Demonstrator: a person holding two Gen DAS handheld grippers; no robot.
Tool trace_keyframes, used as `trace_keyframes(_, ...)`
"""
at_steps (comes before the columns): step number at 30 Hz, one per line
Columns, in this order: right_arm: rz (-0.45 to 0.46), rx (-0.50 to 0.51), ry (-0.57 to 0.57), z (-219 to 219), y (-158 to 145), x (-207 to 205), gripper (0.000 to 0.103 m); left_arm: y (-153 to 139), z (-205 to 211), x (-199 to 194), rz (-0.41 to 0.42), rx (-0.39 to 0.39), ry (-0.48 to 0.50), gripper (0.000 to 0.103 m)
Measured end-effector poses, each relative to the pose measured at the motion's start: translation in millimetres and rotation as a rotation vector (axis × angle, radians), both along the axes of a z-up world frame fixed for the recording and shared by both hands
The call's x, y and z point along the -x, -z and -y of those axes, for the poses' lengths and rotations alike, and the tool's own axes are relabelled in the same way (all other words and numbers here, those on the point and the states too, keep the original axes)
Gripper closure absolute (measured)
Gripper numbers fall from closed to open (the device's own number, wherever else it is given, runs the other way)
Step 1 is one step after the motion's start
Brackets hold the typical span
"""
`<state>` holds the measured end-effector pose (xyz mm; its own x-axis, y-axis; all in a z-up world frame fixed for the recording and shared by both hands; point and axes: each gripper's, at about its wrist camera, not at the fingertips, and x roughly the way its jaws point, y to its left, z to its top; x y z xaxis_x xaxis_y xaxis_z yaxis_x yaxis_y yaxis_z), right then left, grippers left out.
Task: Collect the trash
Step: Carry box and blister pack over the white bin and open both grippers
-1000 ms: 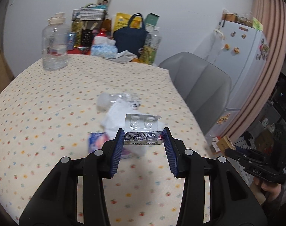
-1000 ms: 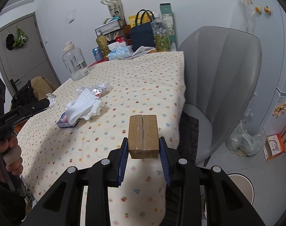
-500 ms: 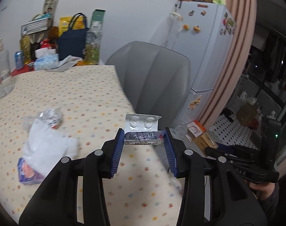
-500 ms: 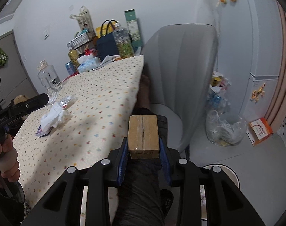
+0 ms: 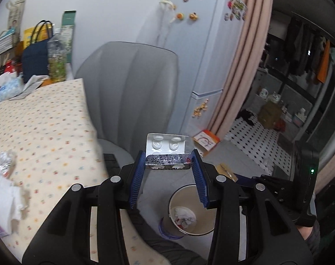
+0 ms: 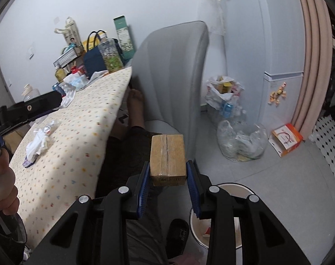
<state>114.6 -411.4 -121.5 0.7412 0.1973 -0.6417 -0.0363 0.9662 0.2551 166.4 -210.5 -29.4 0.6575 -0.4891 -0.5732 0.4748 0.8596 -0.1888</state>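
Observation:
My left gripper (image 5: 168, 161) is shut on a silver pill blister pack (image 5: 166, 152) and holds it in the air past the table edge, above a round waste bin (image 5: 190, 212) on the floor that holds crumpled paper. My right gripper (image 6: 168, 172) is shut on a small taped cardboard box (image 6: 168, 159), held above the floor beside the table; the bin's rim (image 6: 231, 185) shows just below and right of it. White tissue (image 5: 6, 201) and a crumpled plastic wrapper (image 5: 5, 161) lie on the dotted tablecloth (image 5: 41, 128).
A grey chair (image 5: 132, 92) stands at the table's side. A white fridge (image 5: 202, 50) and pink curtain (image 5: 244, 66) are behind it. A clear bag of recyclables (image 6: 240, 143) and an orange box (image 6: 285, 139) sit on the floor. Bags and bottles crowd the table's far end (image 5: 39, 59).
Both grippers have swung right, away from the table and out over the floor, with their loads still held. The bin has come into view below them.

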Motion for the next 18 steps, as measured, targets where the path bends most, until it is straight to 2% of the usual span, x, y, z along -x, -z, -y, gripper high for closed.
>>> trace_keyframes(10, -0.034, -0.018, 0.083, 32, 23, 1, 0.071, 25, 44, -13, -0.06, -0.038, 0.059, 0.06)
trace_keyframes(15, -0.052, 0.01, 0.138, 46, 36, -2, 0.069, 43, 61, -17, -0.109, -0.058, 0.084, 0.06)
trace_keyframes(18, -0.072, 0.035, 0.196, 55, 47, -5, 0.034, 48, 73, -19, -0.128, -0.074, 0.107, 0.06)
